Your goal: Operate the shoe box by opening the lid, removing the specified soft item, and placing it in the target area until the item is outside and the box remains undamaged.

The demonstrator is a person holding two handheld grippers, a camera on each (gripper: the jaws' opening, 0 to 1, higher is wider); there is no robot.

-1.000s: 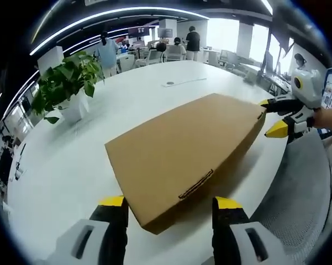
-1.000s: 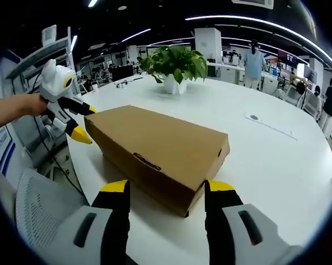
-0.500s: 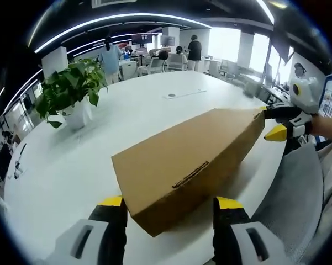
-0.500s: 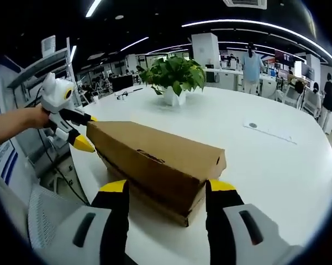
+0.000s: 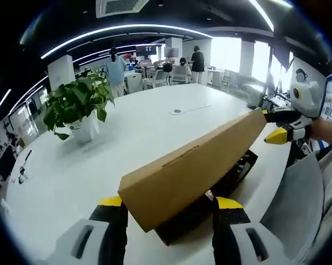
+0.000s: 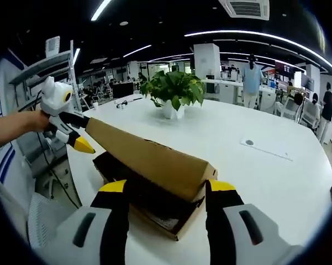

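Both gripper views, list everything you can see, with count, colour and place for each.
shoe box: one, brown cardboard, dark inside, near table edge.
lid: one, brown, raised and tilted, a gripper at each end.
table: one, white.
potted plant: one, green in white pot, far side of table.
office chair: one, grey mesh, beside table.
people: several, standing in background.
left gripper: yellow-tipped, at lid end.
right gripper: yellow-tipped, at opposite end.

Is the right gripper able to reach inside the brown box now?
Probably yes: the brown cardboard lid is tilted up, leaving a gap over the dark inside of the shoe box, and the right gripper sits just before it, fingers apart.
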